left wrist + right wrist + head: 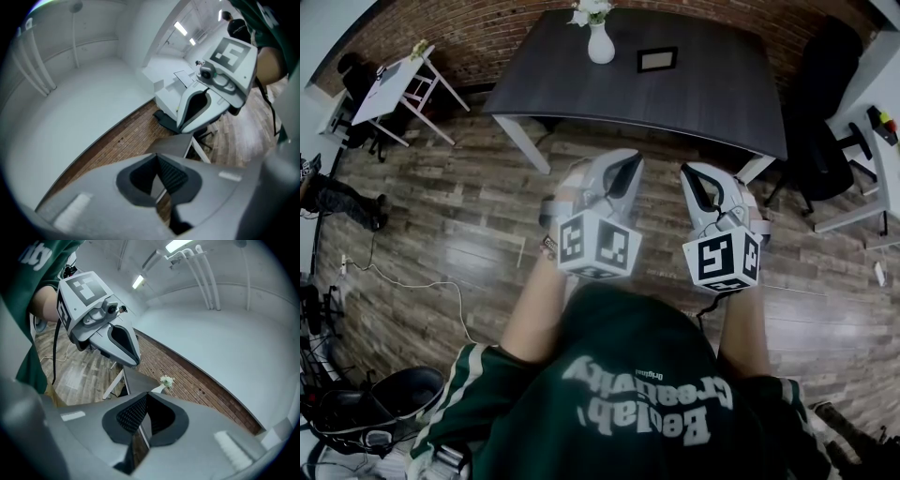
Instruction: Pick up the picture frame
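The left gripper [627, 163] and right gripper [689, 174] are being held empty, jaws pressed together; the picture frame [657, 59] is being left on the counter [722, 98].

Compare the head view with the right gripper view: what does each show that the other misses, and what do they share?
Only the head view: the picture frame on the dark table, untouched, and a black office chair. Only the right gripper view: ceiling strip lights, and the jaws of the right hand-held gripper from close up, shut with nothing between them. Both: the table, the white vase of flowers, the brick wall, the wooden floor and the left hand-held gripper.
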`<action>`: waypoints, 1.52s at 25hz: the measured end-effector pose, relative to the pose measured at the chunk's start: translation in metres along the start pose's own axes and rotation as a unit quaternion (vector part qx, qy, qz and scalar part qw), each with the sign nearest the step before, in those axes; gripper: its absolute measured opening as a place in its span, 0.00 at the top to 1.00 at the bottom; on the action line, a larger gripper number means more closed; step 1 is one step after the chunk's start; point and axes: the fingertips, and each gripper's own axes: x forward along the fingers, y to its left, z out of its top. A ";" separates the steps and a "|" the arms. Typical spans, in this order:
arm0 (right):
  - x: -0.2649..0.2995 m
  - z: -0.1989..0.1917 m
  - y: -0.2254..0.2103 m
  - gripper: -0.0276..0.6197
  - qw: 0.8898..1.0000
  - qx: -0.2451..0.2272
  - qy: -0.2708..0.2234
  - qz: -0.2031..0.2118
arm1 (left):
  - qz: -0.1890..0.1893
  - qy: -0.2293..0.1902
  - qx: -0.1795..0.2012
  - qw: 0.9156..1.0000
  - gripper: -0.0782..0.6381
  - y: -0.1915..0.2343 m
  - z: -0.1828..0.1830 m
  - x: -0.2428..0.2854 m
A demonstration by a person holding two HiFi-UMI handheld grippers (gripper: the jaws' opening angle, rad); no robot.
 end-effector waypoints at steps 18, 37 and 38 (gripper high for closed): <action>0.023 -0.012 0.006 0.95 1.000 0.007 0.003 0.016 | -0.010 0.012 -0.007 1.000 0.89 0.002 -0.022 0.018; 0.095 -0.014 -0.011 0.95 1.000 -0.001 0.014 0.021 | -0.010 0.003 -0.020 1.000 0.89 0.047 -0.062 0.065; 0.099 -0.013 -0.011 0.95 1.000 -0.001 0.014 0.021 | -0.011 0.003 -0.021 1.000 0.89 0.049 -0.065 0.067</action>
